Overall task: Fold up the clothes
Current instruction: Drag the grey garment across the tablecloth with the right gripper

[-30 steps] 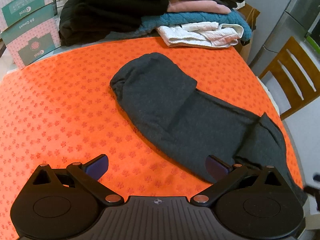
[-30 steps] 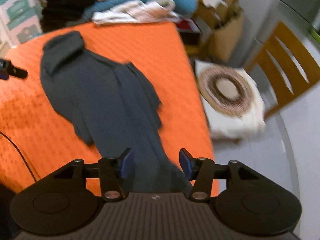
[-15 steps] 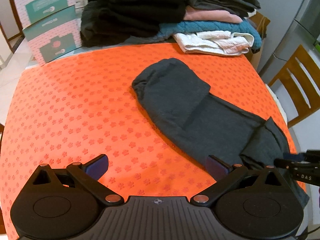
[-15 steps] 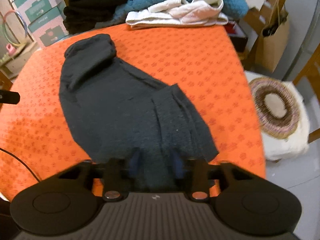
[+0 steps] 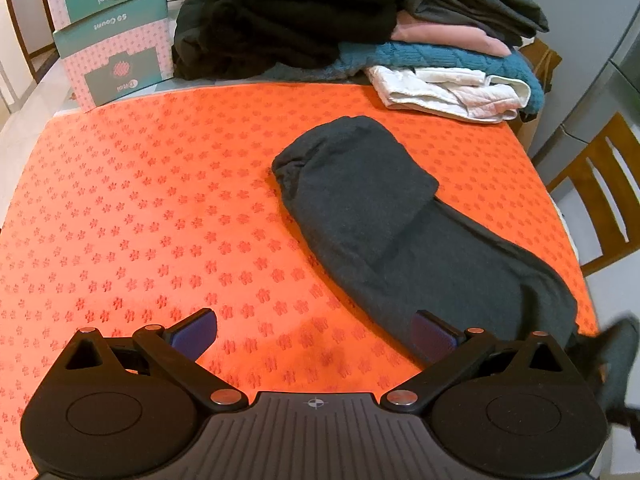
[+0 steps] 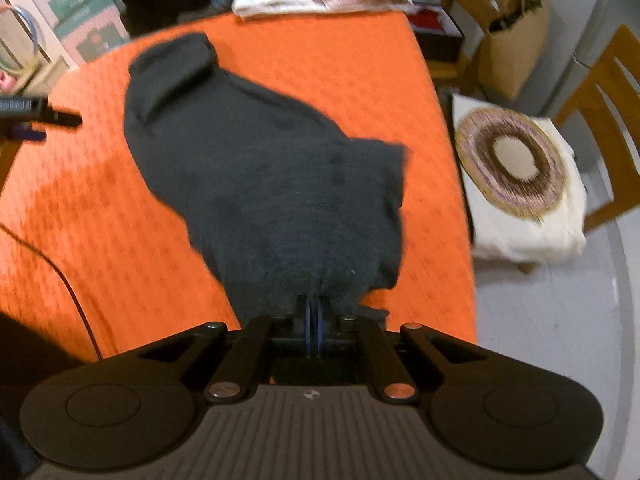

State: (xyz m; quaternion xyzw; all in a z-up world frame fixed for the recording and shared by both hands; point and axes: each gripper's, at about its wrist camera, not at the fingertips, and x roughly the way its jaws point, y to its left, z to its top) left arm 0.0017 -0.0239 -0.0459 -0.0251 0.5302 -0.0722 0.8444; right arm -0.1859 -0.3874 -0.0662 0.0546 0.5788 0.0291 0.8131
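- Your left wrist view looks forward and down over the orange cloth [image 5: 160,208] from just behind its wide-apart fingers [image 5: 196,330]; the garment [image 5: 400,232] lies ahead of the right finger.
- Your right wrist view sits close over the garment [image 6: 272,184], which fills the frame straight ahead of its fingers [image 6: 314,320].
- Both views share the garment, the cloth and the clothes pile [image 5: 360,20] far ahead.

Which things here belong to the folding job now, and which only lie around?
In the job:
dark grey garment
right hand-held gripper, shut on its hem
left hand-held gripper, open

Lying around:
pile of clothes
tissue boxes
wooden chair
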